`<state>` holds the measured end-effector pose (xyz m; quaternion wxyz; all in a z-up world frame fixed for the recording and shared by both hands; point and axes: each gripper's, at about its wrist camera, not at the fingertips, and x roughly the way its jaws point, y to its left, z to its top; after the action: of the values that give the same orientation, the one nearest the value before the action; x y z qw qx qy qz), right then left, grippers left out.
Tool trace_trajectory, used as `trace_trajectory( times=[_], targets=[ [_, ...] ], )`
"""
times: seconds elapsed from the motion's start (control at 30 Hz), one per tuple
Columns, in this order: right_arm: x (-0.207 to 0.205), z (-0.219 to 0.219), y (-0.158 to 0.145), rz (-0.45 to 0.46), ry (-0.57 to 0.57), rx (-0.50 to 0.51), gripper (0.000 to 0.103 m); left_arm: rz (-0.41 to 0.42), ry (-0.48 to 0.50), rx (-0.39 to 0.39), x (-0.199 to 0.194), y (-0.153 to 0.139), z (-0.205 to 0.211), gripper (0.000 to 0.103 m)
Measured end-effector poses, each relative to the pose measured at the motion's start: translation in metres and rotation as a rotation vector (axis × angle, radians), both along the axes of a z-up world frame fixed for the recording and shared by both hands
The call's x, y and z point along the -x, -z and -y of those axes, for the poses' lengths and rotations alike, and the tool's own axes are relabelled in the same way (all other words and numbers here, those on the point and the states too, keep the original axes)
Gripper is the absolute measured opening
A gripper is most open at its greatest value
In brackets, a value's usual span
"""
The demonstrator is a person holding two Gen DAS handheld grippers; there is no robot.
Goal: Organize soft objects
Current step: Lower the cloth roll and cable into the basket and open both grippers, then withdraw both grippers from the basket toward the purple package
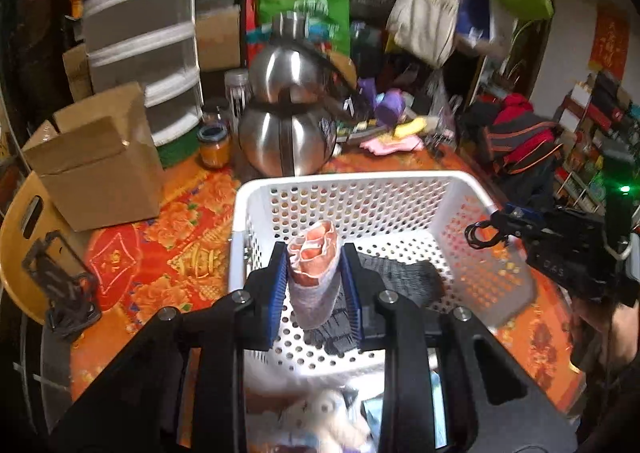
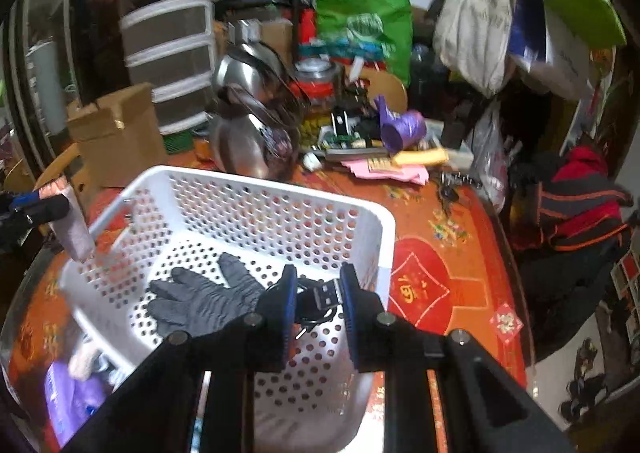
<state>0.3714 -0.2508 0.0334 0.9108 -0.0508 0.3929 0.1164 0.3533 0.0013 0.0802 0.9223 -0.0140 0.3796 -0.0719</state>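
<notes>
Blue pads of the left gripper [image 1: 314, 285] are pinched on a rolled sock [image 1: 314, 277], grey outside with a pink-orange inner face showing at its top, held upright above the white perforated basket [image 1: 352, 183]. Only the right wrist view shows that sock from the side: it hangs at the basket's left edge, above the rim, its grey end pointing down.

Narrowly set as well, the right gripper [image 2: 319, 299] has a black cable with a USB plug [image 2: 326, 295] between its pads; the plug seems clamped, though the loops behind it are blurred. From the left wrist view this same gripper shows at the far right, outside the basket wall, with dark cable loops sticking out of its tip.

Inside the basket a dark grey glove [image 2: 200, 299] lies flat on the floor, fingers spread; the left view shows only part of it behind the fingers. The basket stands on a red and orange flowered cloth [image 2: 432, 277]. Behind it are two stacked steel kettles [image 1: 286, 101], a cardboard box [image 1: 100, 157] to the left, and a pink cloth [image 2: 394, 173] further back.
</notes>
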Motion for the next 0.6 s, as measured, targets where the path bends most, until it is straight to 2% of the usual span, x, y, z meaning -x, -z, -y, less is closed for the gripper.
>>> trace_trajectory(
  times=[0.23,0.47,0.53,0.6],
  targets=[
    [-0.024,-0.002,0.027,-0.063,0.014,0.017,0.020,-0.096,-0.011,-0.017,-0.046,0.036,0.020,0.024],
    [-0.026,-0.012,0.039,-0.084,-0.008,0.046,0.021,-0.148,-0.017,-0.043,-0.057,0.066,0.022,0.025],
    [-0.025,-0.014,0.040,-0.084,-0.012,0.037,0.023,-0.144,-0.006,-0.060,-0.055,0.069,0.024,0.034],
    [-0.023,-0.016,0.037,-0.068,-0.011,0.033,0.041,-0.132,0.009,-0.054,-0.052,0.068,0.025,0.061]
  ],
)
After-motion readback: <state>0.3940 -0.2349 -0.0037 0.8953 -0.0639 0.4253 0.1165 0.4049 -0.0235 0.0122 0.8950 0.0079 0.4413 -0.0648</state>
